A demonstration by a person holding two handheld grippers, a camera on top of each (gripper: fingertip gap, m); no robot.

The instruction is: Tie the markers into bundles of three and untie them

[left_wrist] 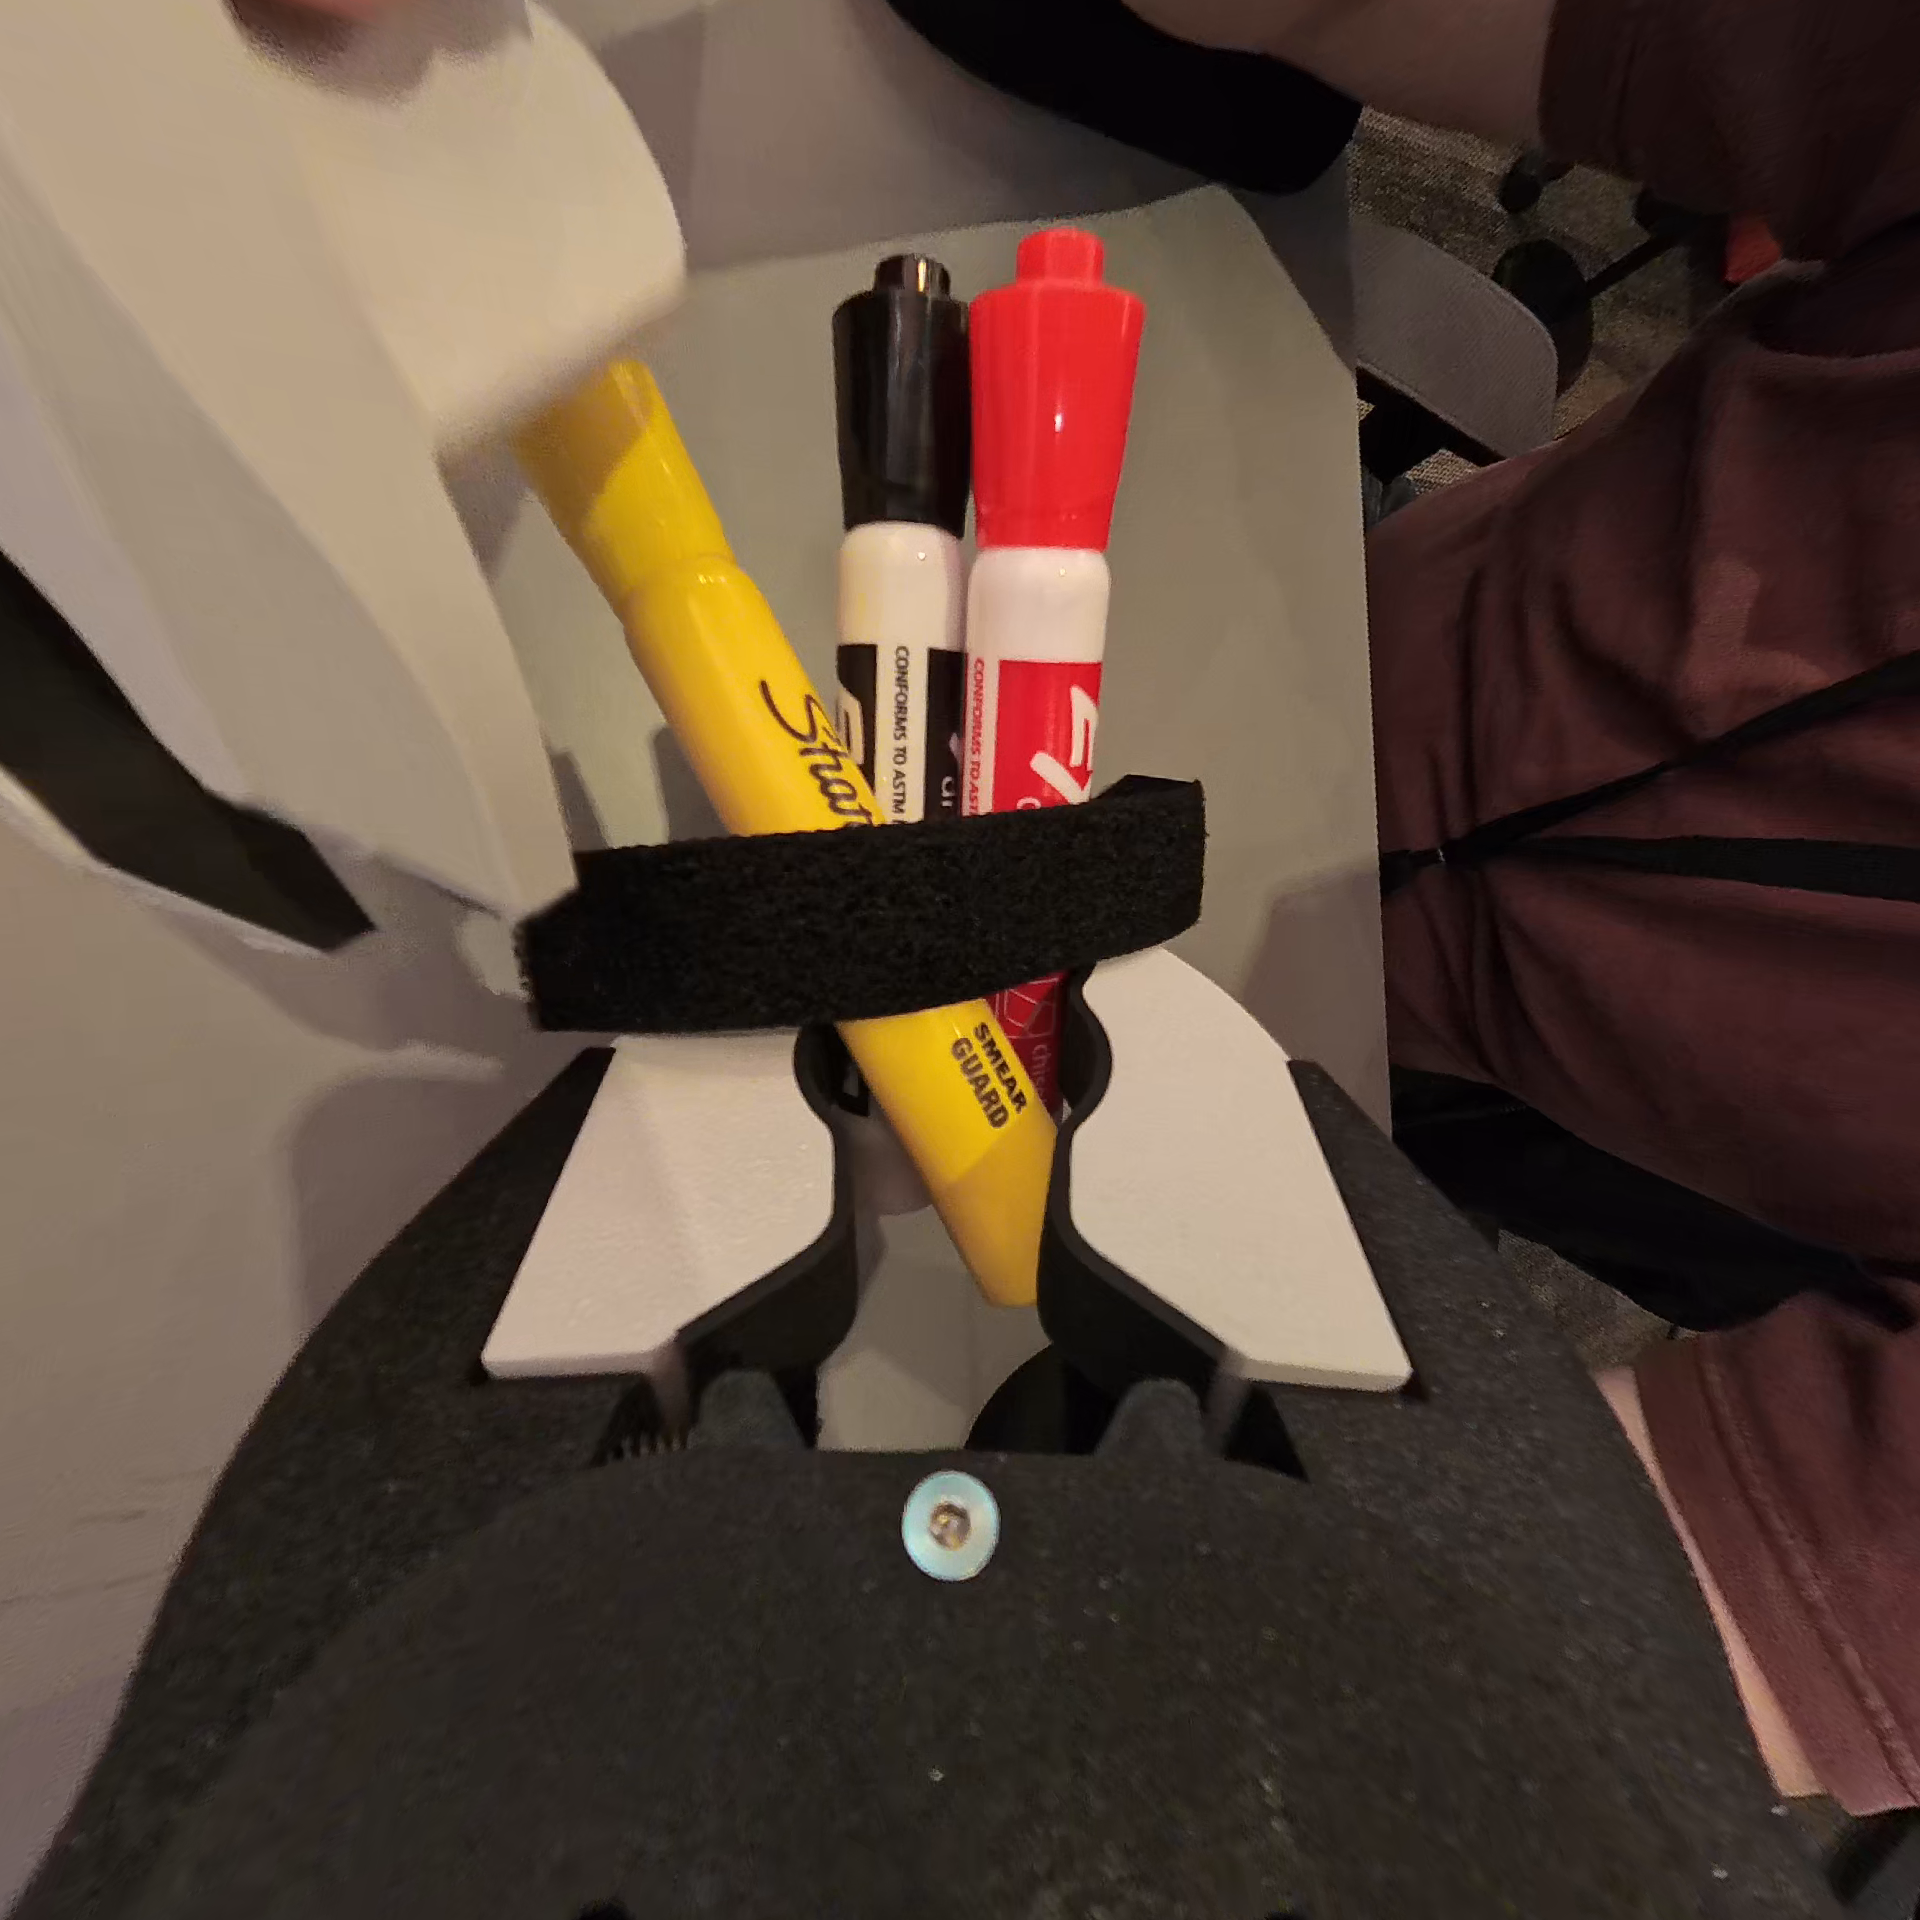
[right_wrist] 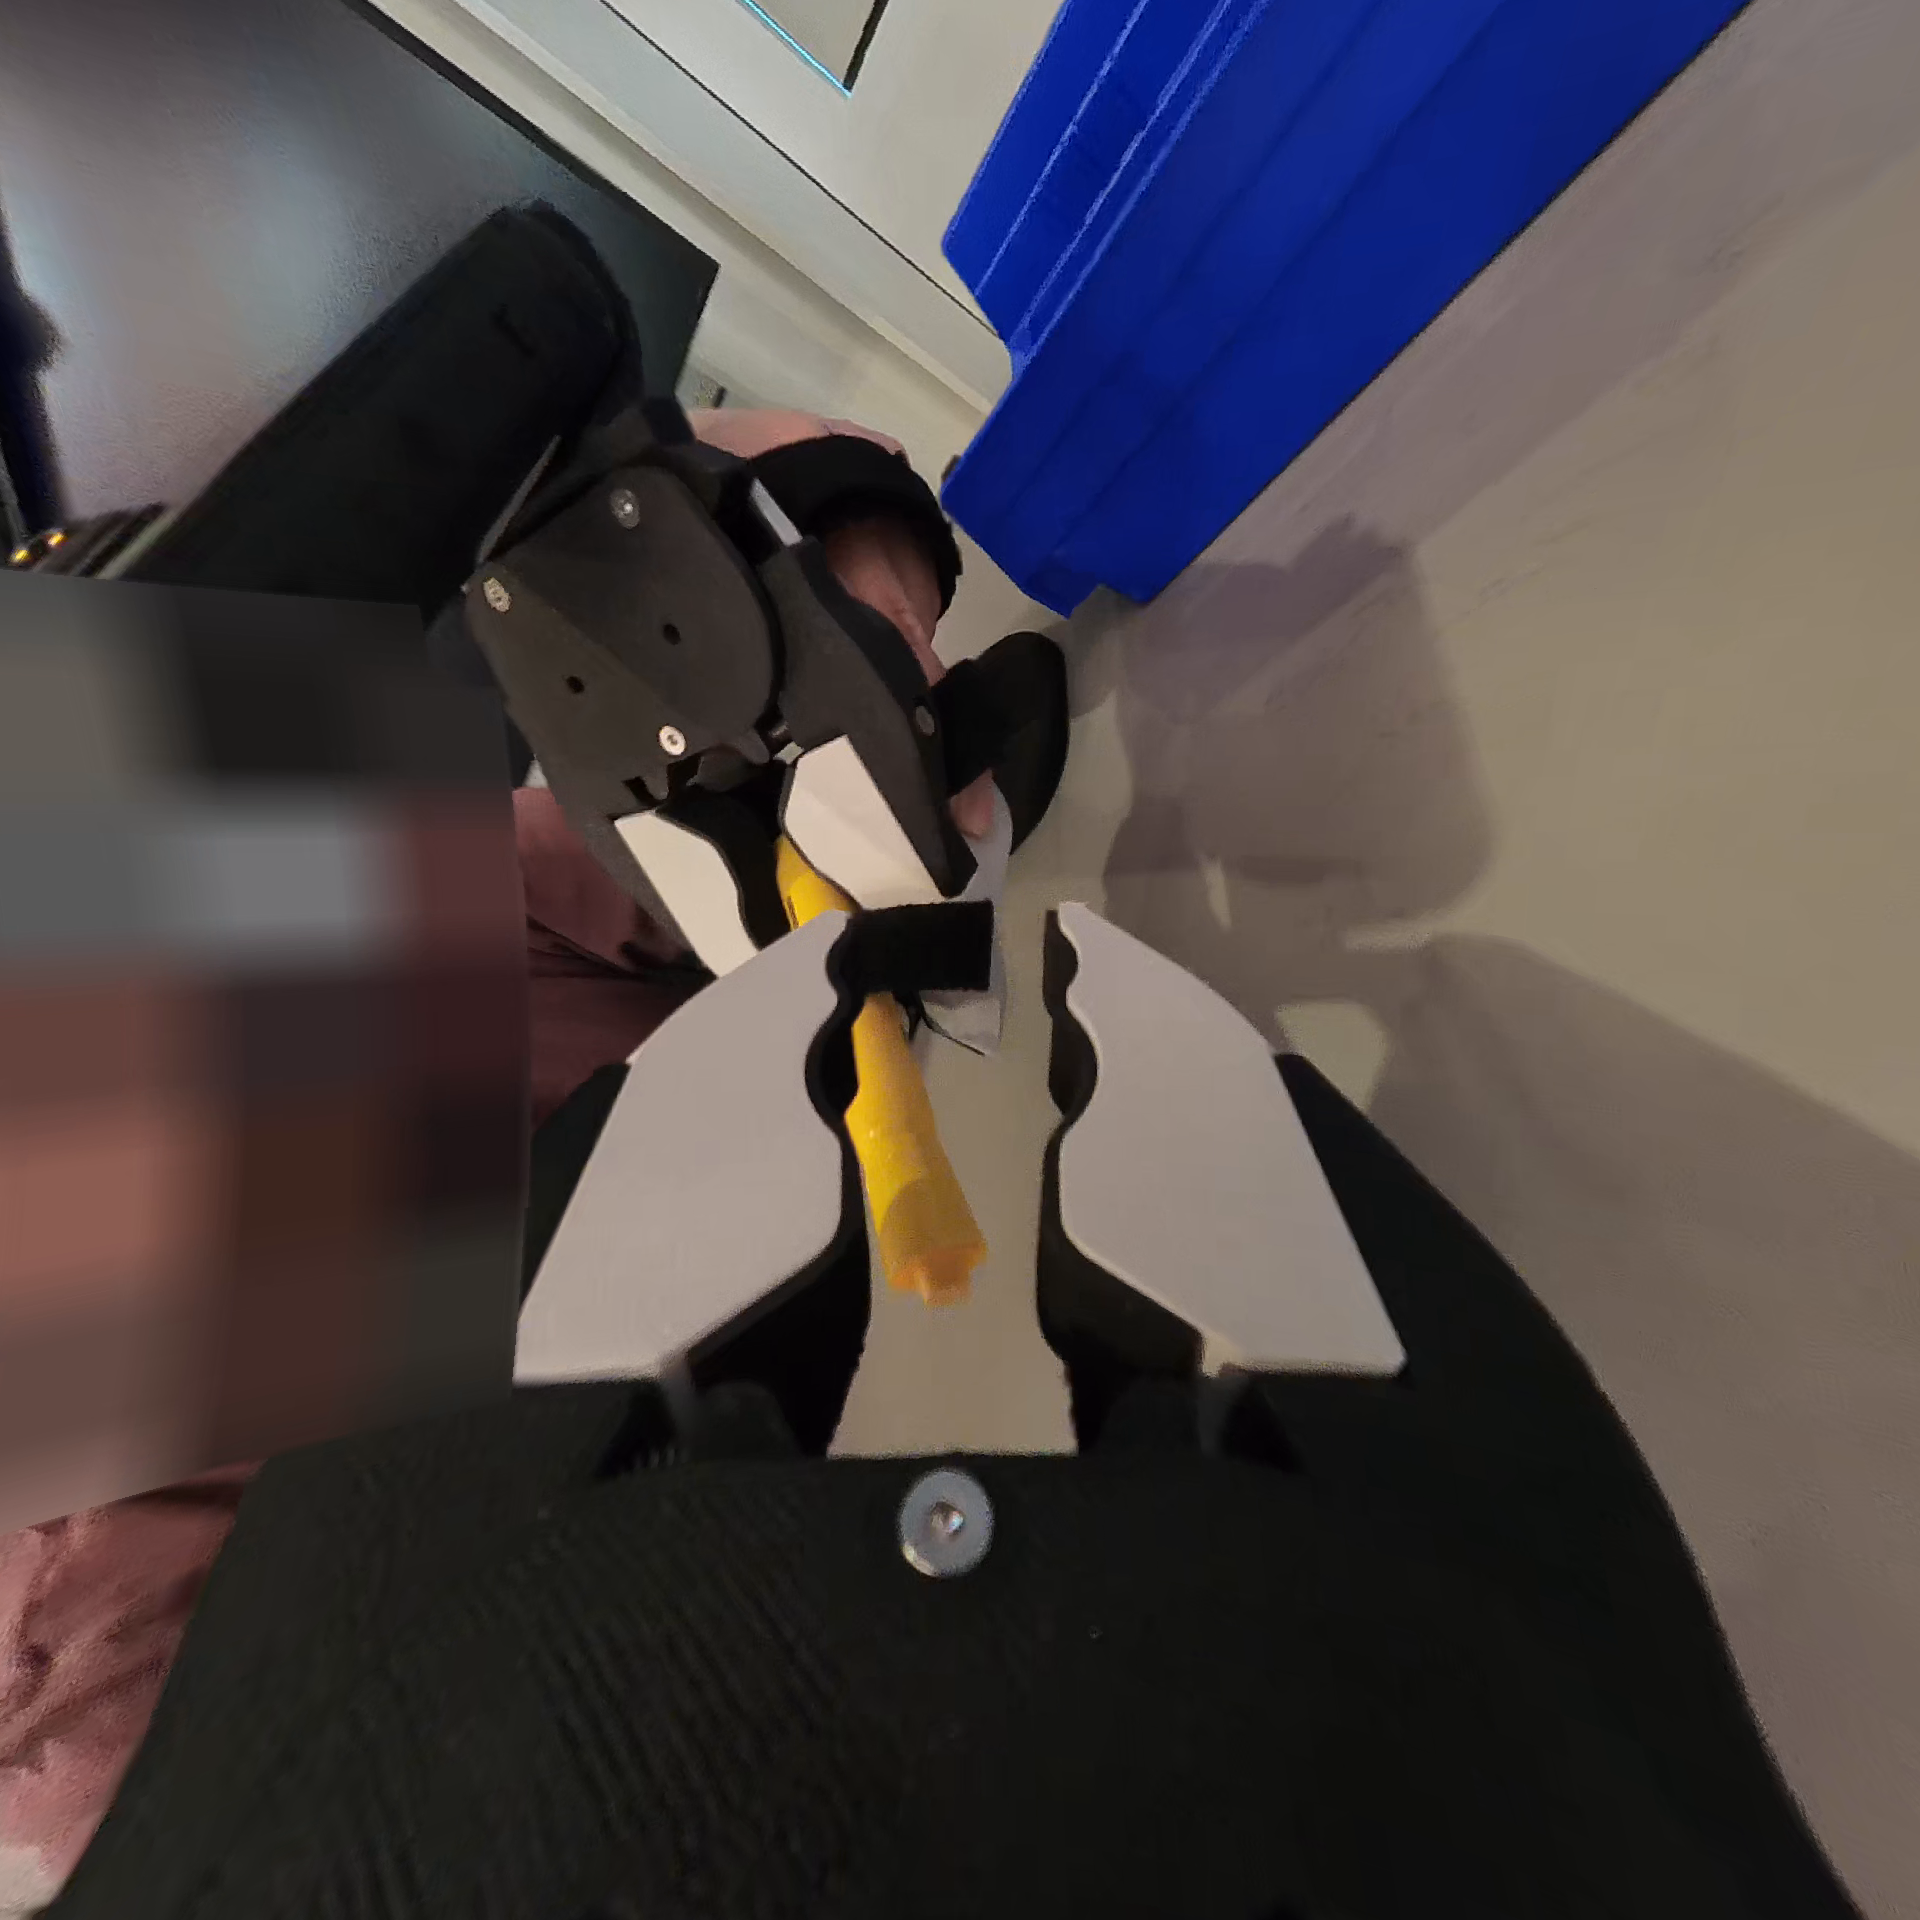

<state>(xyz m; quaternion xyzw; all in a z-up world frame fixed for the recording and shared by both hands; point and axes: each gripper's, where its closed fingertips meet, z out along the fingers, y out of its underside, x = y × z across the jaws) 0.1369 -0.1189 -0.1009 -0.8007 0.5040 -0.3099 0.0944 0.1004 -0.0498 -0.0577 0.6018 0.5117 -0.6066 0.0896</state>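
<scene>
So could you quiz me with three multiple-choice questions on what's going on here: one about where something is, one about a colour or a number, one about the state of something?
1. Where is the black strap?
A. flat on the table
B. looped around the markers
C. inside the blue bin

2. How many markers does the left gripper hold?
A. one
B. three
C. five

3. How stand the right gripper's jaws?
A. apart, with a gap between them
C. clamped on the red marker
B. pressed fully together

Answers:
1 B: the strap circles the yellow marker, black marker and red marker.
2 B: yellow, black and red stand between its fingers.
3 A: the right wrist view shows table between the fingers, the yellow marker lying loosely in the gap.
</scene>
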